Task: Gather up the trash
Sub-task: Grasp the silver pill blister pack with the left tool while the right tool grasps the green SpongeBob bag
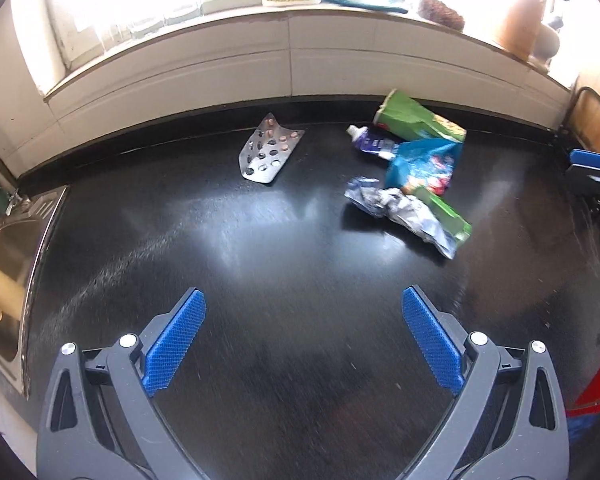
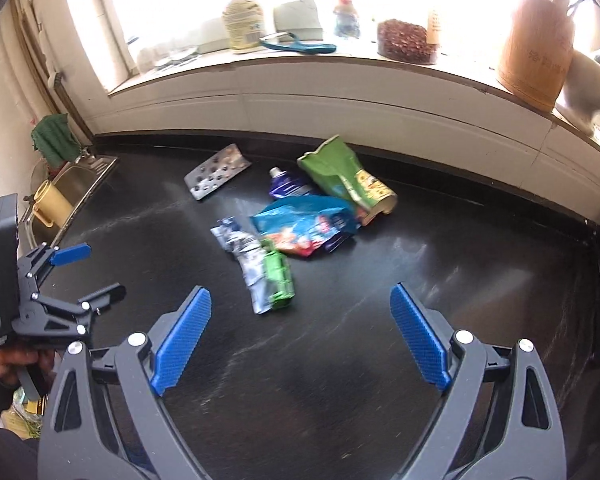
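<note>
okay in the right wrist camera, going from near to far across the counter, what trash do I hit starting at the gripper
Right hand-held gripper → crumpled silver wrapper beside the small green packet → blue snack bag → toothpaste tube → pill blister pack, off to the left near the back wall.

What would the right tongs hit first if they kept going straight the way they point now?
Probably the crumpled silver wrapper with the green packet beside it, lying ahead and slightly left of the open right tongs. Only bare black counter lies between; depth is uncertain.
</note>
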